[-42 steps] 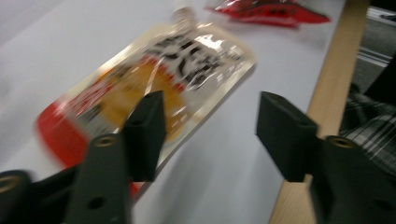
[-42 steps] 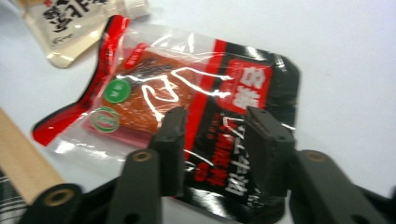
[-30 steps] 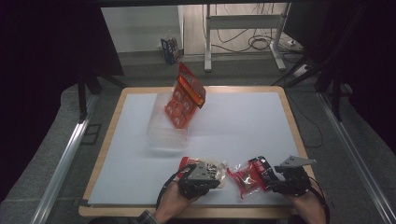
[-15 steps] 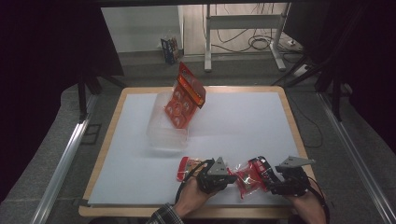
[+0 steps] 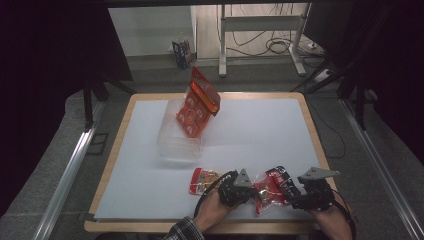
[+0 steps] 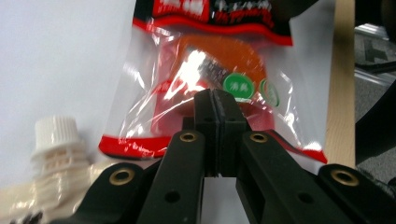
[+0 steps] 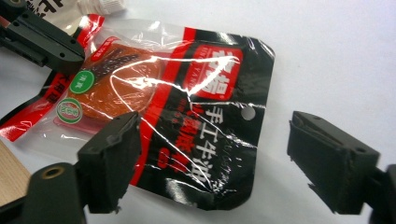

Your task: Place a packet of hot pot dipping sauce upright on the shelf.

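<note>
Both grippers working a red-and-black clear plastic sauce packet (image 5: 272, 187) at the near edge of the white table (image 5: 250, 130).

Left gripper (image 5: 245, 187), jaws together, is nosing against the packet's left end. Right gripper (image 7: 212, 163) has just been opening; its jaws are standing apart astride the packet's right end, pads not pressing.

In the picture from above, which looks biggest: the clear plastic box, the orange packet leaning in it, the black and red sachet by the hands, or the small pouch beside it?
1. Clear plastic box.
2. Orange packet.
3. Black and red sachet and small pouch: these look much alike, and the hands with their tools cover part of each, so I would not rank them.
</note>
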`<state>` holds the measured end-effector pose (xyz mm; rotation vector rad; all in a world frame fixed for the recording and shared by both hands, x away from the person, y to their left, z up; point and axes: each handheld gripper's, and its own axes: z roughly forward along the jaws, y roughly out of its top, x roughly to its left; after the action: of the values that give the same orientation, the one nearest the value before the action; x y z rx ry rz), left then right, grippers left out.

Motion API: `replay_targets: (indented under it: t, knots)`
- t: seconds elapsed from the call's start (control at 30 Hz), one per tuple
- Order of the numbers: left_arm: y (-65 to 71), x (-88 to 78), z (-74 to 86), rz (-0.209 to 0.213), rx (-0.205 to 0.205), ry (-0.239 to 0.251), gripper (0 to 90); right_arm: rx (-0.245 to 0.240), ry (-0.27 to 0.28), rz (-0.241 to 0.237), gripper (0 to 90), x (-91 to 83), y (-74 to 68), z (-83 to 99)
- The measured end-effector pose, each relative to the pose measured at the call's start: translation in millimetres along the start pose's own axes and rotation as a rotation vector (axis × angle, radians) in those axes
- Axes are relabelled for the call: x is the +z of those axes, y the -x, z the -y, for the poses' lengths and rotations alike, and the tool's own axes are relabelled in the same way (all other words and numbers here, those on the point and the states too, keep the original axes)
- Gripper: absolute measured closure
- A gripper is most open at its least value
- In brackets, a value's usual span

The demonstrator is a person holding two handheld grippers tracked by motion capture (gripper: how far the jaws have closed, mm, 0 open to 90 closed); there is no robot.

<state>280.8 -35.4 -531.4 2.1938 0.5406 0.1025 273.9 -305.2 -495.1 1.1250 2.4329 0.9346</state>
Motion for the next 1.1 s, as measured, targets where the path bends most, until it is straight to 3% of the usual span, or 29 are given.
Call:
replay_targets:
  t: [0.27, 0.4, 0.7, 0.93, 1.0, 1.1]
  knots:
    - [1.8, -0.5, 0.4, -0.015, 0.013, -0.032, 89.9, 0.011, 0.023, -0.032, 8.2, -2.4, -1.6, -2.0]
    - [2.6, -0.3, 2.3, -0.019, 0.017, -0.04, 90.0, 0.028, -0.003, -0.058, 5.8, 2.2, -2.9, -1.8]
    - [2.1, -0.2, 5.6, -0.018, 0.011, -0.052, 90.0, 0.085, -0.016, -0.163, 4.9, 13.0, -5.6, -6.0]
    - [0.1, -0.2, 6.8, -0.004, 0.001, -0.046, 90.0, 0.127, -0.039, -0.289, 12.7, 25.6, -7.5, -13.2]
    - [-0.1, -0.2, 6.5, -0.004, 0.003, -0.048, 90.0, 0.135, -0.032, -0.288, 16.7, 25.5, -7.7, -15.9]
    - [-0.4, -0.2, 6.0, -0.003, 0.007, -0.051, 90.0, 0.19, 0.0, -0.374, 25.9, 24.6, -6.4, -20.2]
